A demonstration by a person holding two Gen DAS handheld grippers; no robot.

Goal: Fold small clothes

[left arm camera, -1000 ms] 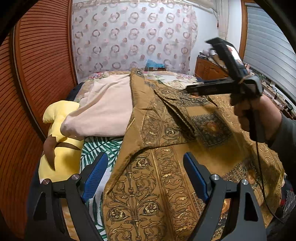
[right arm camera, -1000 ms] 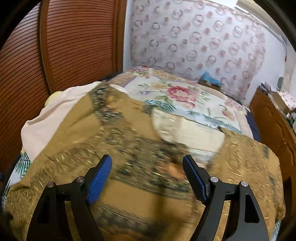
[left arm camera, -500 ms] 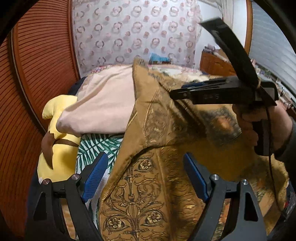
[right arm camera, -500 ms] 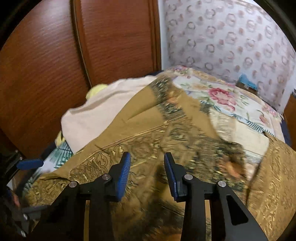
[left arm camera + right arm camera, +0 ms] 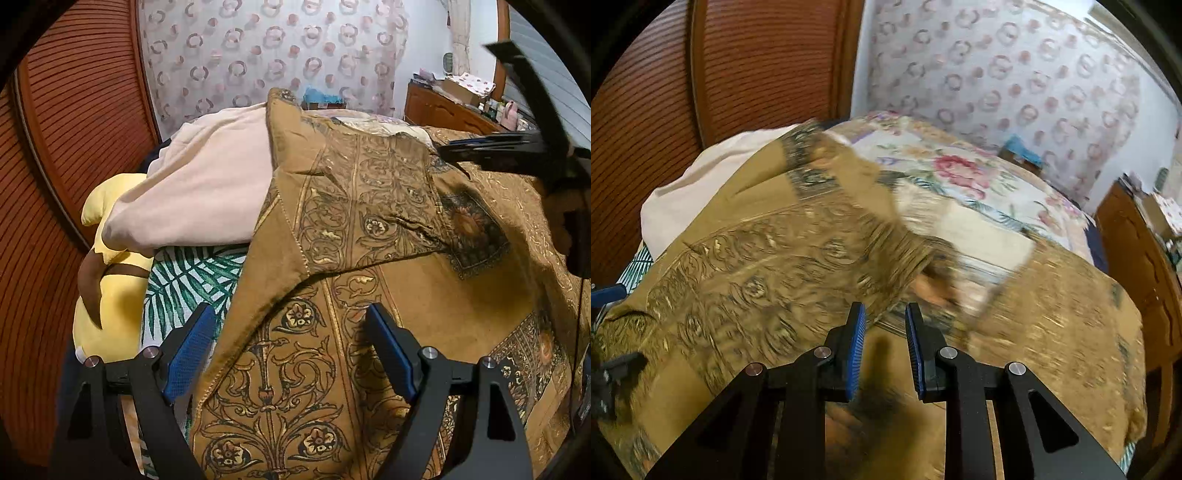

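Observation:
A gold-brown patterned cloth [image 5: 369, 258] lies spread over the bed, with one flap folded across its top. My left gripper [image 5: 291, 354] is open and empty, its blue pads straddling the cloth's near part just above it. My right gripper [image 5: 884, 350] has its jaws narrowed to a small gap with nothing seen between the pads; it hovers over the same cloth [image 5: 775, 258], which is blurred. In the left wrist view the right gripper [image 5: 454, 147] appears side-on at the upper right, over the folded flap's far corner.
A pink blanket [image 5: 195, 192] and a yellow plush toy [image 5: 107, 295] lie at the left on the leaf-print sheet [image 5: 184, 273]. A wooden slatted door [image 5: 74, 110] lines the left. A floral bedcover [image 5: 960, 173] lies beyond. A wooden dresser [image 5: 1145, 266] stands at the right.
My right gripper's jaws have narrowed from wide open to a small gap, and it has swung right and away. The cloth's flap has settled lower. My left gripper stayed open in place.

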